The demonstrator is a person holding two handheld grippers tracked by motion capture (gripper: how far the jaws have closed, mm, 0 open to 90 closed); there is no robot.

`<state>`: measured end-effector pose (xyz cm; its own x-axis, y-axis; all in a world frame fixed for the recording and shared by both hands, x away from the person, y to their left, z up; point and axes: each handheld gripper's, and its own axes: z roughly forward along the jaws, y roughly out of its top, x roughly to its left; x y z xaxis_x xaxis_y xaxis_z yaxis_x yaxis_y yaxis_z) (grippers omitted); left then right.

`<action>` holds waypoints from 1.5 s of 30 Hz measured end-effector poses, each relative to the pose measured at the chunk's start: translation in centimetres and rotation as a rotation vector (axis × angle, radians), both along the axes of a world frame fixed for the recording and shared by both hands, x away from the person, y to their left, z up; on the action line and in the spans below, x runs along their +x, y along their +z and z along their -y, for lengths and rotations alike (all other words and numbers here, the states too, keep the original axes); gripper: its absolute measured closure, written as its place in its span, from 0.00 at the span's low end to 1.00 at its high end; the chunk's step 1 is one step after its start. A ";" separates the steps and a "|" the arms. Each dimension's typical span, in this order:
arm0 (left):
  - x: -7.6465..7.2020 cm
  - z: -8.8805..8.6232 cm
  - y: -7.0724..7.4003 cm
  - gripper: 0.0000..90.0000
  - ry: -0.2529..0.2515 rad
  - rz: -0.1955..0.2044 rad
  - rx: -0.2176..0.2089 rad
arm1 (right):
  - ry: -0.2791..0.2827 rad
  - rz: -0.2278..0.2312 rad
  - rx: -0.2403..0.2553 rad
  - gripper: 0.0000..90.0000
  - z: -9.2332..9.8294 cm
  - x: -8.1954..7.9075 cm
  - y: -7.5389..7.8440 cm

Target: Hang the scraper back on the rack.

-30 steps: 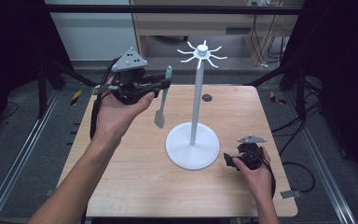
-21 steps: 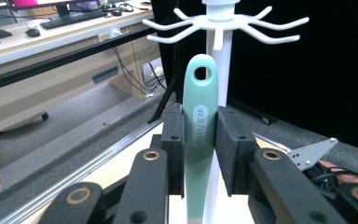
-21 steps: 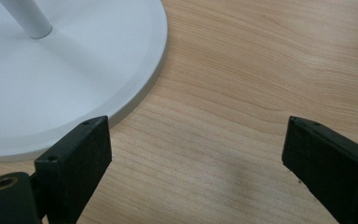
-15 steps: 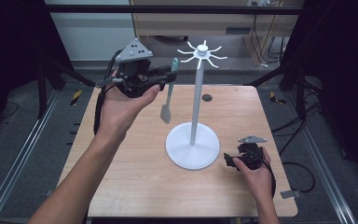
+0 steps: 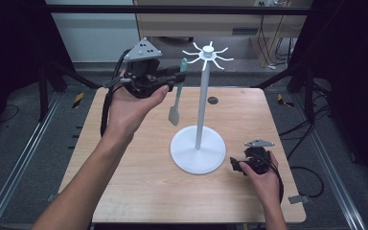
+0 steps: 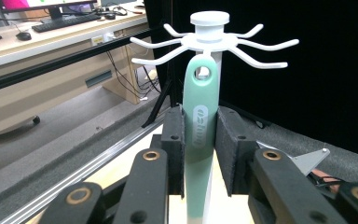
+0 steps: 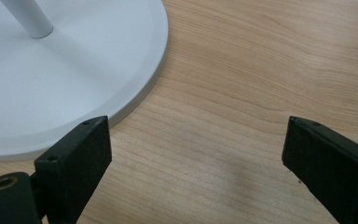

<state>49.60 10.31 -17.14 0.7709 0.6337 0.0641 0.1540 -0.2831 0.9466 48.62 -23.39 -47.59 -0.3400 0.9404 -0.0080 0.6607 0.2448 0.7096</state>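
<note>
A mint-green utensil [image 5: 177,98] hangs upright, flat blade down, with my left gripper [image 5: 178,79] shut on its handle. In the left gripper view the black pads [image 6: 175,140] press both sides of the utensil's handle [image 6: 199,121]. The hole at the handle's end sits just below the hooks [image 6: 209,39] of the white rack. The rack's pole [image 5: 201,105] rises from a round base [image 5: 197,153] at the table's middle. My right gripper [image 5: 235,165] rests on the table at the base's right edge. It is open, with bare wood between its fingers [image 7: 196,154] and the base [image 7: 74,70] to their left.
The wooden table [image 5: 139,191] has a small dark round mark [image 5: 212,100] behind the rack. Metal rails [image 5: 24,158] run along both sides of the table. Cables trail from each gripper.
My left hand has lifted the utensil and carried it right, closer to the rack's hooks. The right hand and gripper have stayed put.
</note>
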 end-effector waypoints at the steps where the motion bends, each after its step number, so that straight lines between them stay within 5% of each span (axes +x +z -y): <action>1: 0.0 0.0 0.0 0.82 -0.001 -0.001 -0.001 | 0.000 0.000 -0.002 0.09 0.0 0.0 0.0; 45: 0.7 0.8 -0.7 0.82 -0.008 -0.017 -0.007 | 0.002 0.004 0.004 0.09 0.0 0.0 0.0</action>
